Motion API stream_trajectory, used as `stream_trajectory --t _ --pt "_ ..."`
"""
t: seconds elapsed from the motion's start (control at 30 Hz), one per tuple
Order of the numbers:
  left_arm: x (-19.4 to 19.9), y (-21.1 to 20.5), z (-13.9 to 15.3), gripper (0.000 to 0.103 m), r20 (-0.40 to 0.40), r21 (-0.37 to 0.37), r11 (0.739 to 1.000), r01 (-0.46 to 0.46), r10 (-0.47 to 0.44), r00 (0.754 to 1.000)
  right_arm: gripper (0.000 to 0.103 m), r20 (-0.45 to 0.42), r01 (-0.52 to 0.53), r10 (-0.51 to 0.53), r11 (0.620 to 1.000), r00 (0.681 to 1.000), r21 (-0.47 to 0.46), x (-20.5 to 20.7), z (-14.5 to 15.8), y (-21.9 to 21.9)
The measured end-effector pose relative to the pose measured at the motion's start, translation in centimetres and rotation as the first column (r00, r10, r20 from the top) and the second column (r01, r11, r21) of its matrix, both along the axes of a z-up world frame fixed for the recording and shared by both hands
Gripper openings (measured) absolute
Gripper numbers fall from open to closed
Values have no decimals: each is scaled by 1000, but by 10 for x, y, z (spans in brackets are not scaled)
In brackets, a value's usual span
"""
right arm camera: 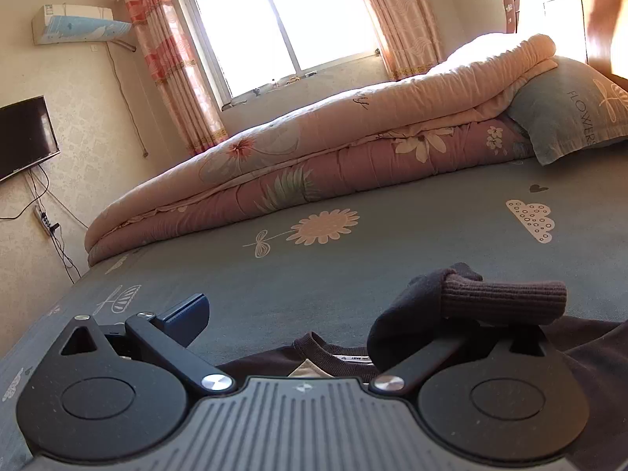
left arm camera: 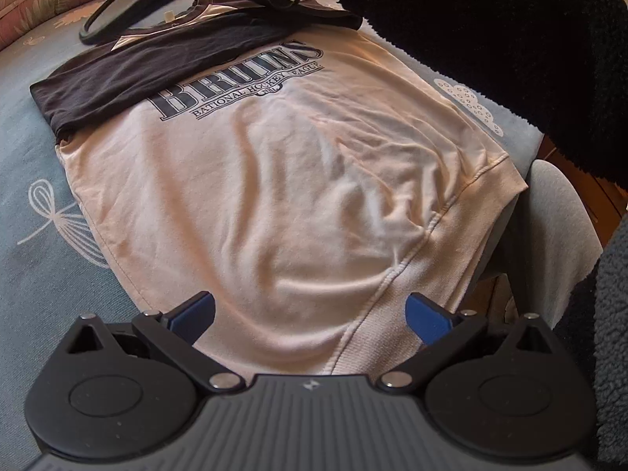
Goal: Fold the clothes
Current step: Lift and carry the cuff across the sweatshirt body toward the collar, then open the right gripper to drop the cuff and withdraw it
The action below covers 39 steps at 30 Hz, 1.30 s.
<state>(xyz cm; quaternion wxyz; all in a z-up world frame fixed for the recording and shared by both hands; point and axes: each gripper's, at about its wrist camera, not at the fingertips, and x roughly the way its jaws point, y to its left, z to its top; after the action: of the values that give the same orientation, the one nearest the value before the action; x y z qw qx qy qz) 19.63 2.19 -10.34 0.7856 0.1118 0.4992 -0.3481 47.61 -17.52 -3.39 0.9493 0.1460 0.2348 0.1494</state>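
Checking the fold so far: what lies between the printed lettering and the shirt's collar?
In the left wrist view, a dark sleeve lies folded across the pale shirt, between the lettering and the collar.

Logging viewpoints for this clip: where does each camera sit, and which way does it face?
Left wrist: on the left tool, jaws apart, looking along the sweatshirt toward its collar; a dark fleece sleeve shows.
Right wrist: on the right tool, low above the collar, facing quilt and window; a dark cuff covers one finger.
Shared: sweatshirt, blue bedsheet.
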Motion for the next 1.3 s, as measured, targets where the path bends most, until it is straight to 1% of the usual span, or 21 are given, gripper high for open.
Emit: stream_trajectory --t 0.23,0.37,0.57,0.67,0.77,0.83,0.9,1.0,1.1,1.2,1.3 --pt "-1 -2 -3 102 -10 -12 1000 1 -1 1000 103 -15 -41 40 999 999 -33 6 -7 25" --pt "0 1 -4 102 -12 -19 1000 -18 18 1000 103 -40 -78 75 993 996 -86 10 -15 43" --pt "0 4 -9 102 -26 -34 998 -45 44 999 103 -132 -140 117 975 984 -173 15 -47 69" --pt "0 5 -10 102 -33 -37 998 -47 46 998 103 -201 -184 138 956 970 -230 18 -67 83" --pt "0 7 -9 102 -28 -44 997 -57 56 998 103 -262 -215 148 944 954 -250 19 -83 91" --pt "1 9 -8 102 -25 -50 996 -68 66 997 103 -294 -223 150 947 944 -233 17 -89 90" --pt "1 11 -8 102 -24 -55 995 -78 77 997 103 -320 -228 161 956 934 -184 13 -91 85" --pt "0 12 -7 102 -19 -57 995 -83 82 996 103 -343 -222 193 974 919 -48 5 -86 69" --pt "-2 13 -8 102 -19 -64 995 -81 80 997 103 -344 -220 232 973 910 74 -8 -78 47" --pt "-2 12 -10 102 -18 -68 995 -74 73 997 103 -308 -199 230 971 923 130 -20 -69 19" --pt "1 13 -13 102 -22 -72 995 -70 69 997 103 -298 -134 197 966 934 220 -18 -64 -13"
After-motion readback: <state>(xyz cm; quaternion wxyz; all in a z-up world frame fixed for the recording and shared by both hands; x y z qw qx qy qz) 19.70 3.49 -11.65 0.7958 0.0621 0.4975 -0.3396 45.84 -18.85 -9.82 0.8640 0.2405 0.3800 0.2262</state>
